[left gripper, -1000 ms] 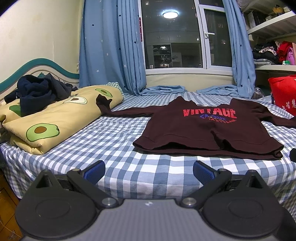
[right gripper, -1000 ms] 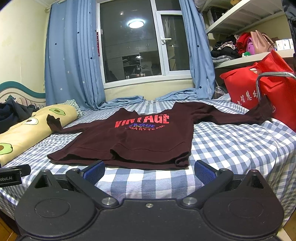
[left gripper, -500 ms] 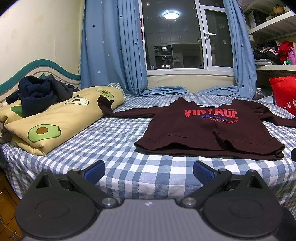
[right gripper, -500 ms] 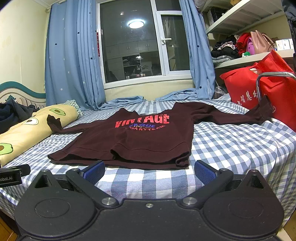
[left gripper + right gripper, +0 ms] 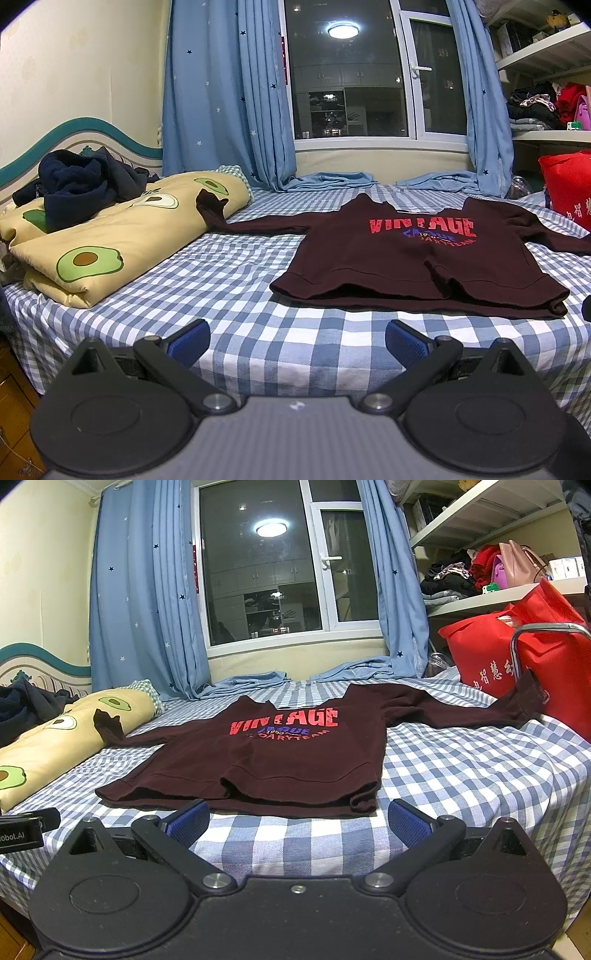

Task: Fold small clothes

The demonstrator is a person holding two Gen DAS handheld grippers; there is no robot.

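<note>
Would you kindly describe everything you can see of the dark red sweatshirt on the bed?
The sweatshirt is dark maroon, soft knit by its look, with red "VINTAGE" lettering. It lies flat, front up, on the checked sheet, sleeves spread: one cuff rests on the avocado quilt, the other against a red bag. Its hem is slightly rumpled. Neither gripper touches it.

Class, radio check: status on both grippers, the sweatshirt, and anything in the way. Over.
Left gripper open, empty. Right gripper open, empty, short of hem. Maroon sweatshirt flat on checked bed, unfolded. One cuff on avocado quilt, other against red bag.
</note>
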